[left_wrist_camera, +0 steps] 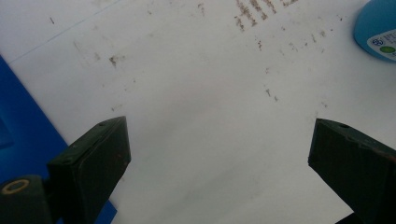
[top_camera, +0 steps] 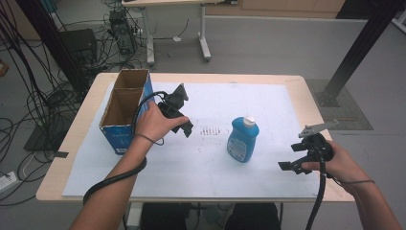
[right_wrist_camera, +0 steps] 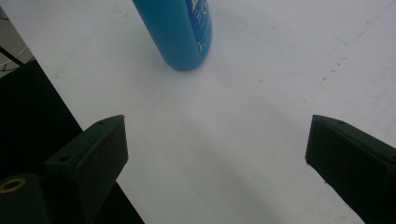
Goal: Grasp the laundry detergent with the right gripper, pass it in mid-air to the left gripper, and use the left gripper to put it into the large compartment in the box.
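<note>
A blue bottle [top_camera: 242, 139] with a white cap stands upright on the white sheet [top_camera: 210, 172] near the table's middle. To its left my left gripper [top_camera: 186, 110] hovers open with nothing between its jaws, beside the blue cardboard box [top_camera: 125, 108]. In the left gripper view the gripper [left_wrist_camera: 219, 128] frames bare paper, with the box wall [left_wrist_camera: 18, 121] at the left and the bottle [left_wrist_camera: 376, 28] at the top right. My right gripper [top_camera: 290, 156] is open and empty to the right of the bottle. Its own view shows the gripper [right_wrist_camera: 217, 122] with the bottle's base [right_wrist_camera: 180, 30] ahead, apart from the jaws.
The box has two open-topped compartments and stands at the sheet's left edge. The paper carries small brown marks [top_camera: 209, 130] left of the bottle. Beyond the table are a desk leg [top_camera: 205, 48], cables and a computer [top_camera: 122, 31] on the floor. A black post [top_camera: 354, 52] rises at the right.
</note>
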Action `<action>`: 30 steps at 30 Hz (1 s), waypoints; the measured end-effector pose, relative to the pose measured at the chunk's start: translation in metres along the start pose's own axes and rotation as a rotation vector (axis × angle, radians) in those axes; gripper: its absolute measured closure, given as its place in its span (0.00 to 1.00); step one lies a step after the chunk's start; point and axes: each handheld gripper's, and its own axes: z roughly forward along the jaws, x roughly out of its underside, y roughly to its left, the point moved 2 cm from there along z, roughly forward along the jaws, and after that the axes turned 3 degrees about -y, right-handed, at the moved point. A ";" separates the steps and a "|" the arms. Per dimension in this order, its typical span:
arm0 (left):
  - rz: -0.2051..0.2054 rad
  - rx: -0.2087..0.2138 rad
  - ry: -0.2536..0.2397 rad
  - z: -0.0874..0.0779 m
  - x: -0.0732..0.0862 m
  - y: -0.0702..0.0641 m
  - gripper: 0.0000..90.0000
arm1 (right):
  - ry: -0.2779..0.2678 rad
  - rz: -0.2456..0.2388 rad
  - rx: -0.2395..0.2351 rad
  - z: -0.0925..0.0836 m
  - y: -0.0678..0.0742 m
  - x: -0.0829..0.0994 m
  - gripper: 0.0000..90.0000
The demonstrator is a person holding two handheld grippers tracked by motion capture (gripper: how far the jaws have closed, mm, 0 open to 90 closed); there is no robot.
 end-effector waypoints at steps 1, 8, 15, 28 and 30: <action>-0.001 0.000 0.002 0.000 0.000 0.000 0.07 | -0.002 0.000 -0.001 0.000 0.001 0.001 0.06; -0.008 -0.001 0.006 0.003 0.000 0.002 0.07 | -0.012 -0.025 0.000 0.005 0.006 0.004 0.06; -0.010 0.000 0.009 0.005 0.000 0.003 0.07 | -0.014 -0.039 -0.001 0.008 0.010 0.005 0.06; -0.010 0.002 0.014 0.008 0.002 0.003 0.07 | -0.032 -0.054 -0.002 0.019 0.015 0.014 0.06; -0.012 0.004 0.016 0.008 0.002 0.004 0.07 | -0.037 -0.055 -0.003 0.020 0.016 0.015 0.06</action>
